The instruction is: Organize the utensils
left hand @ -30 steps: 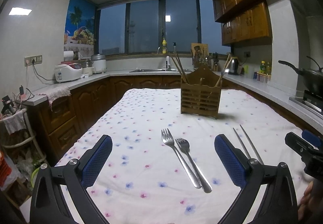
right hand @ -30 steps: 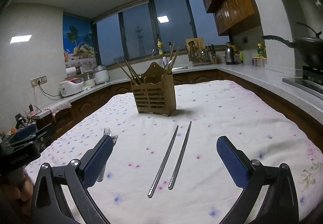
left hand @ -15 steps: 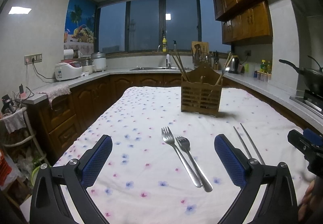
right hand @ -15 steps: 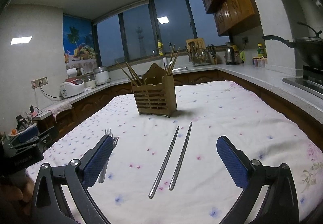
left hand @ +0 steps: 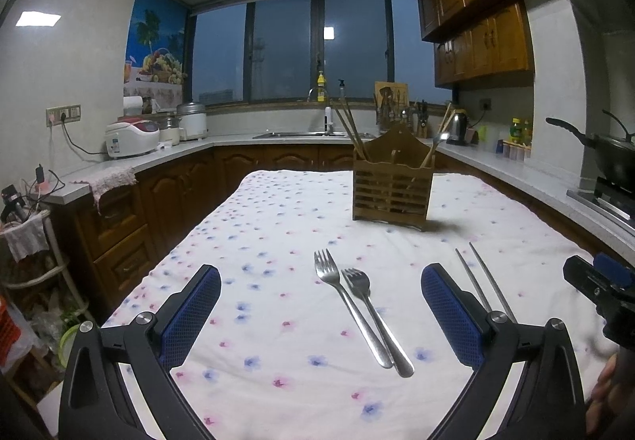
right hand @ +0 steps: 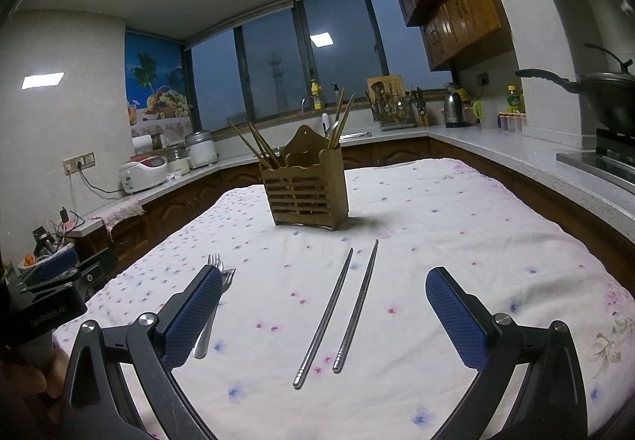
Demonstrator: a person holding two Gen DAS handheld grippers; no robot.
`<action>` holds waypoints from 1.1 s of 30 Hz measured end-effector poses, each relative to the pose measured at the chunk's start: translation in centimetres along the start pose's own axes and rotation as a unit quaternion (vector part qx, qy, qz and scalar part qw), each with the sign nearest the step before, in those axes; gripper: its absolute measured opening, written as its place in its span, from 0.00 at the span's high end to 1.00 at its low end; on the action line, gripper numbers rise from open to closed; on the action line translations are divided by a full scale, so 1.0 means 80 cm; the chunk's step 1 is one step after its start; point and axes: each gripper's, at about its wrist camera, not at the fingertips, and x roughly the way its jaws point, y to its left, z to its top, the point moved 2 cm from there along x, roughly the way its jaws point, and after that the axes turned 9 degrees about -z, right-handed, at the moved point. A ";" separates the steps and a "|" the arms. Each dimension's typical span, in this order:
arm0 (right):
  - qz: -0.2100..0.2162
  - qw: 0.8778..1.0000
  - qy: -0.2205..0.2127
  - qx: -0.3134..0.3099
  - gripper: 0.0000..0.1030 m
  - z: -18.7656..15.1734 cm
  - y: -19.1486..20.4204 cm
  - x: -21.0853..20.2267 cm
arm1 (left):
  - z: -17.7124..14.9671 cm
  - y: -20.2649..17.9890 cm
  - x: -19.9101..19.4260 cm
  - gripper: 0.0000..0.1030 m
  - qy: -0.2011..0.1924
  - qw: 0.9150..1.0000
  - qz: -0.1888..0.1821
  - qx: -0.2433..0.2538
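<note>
Two steel forks (left hand: 359, 307) lie side by side on the flowered tablecloth, between the open, empty fingers of my left gripper (left hand: 321, 305). Two steel chopsticks (right hand: 341, 311) lie between the open, empty fingers of my right gripper (right hand: 323, 307); they also show in the left wrist view (left hand: 482, 281). The forks (right hand: 216, 281) are partly hidden behind my right gripper's left finger. A wooden utensil holder (left hand: 391, 188) with wooden chopsticks and a spoon stands upright farther back on the table (right hand: 305, 188).
The table (left hand: 278, 225) is ringed by kitchen counters (left hand: 512, 166). A rice cooker (left hand: 131, 138) stands at the left, a wok (right hand: 607, 98) on the stove at the right, and a sink under the window. A cluttered rack (left hand: 24, 241) stands at the table's left.
Both views have shifted only slightly; the grippers stay open and hover above the table. The forks, chopsticks and holder have not moved.
</note>
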 end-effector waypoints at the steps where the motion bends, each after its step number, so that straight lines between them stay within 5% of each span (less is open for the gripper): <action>1: 0.000 1.000 0.000 0.000 0.00 0.000 -0.001 0.000 | 0.000 0.000 0.000 0.01 0.000 1.000 -0.001 0.001; 33: 0.004 1.000 0.000 0.002 0.00 -0.001 0.002 -0.001 | -0.003 -0.018 0.000 0.01 0.001 1.000 -0.002 0.008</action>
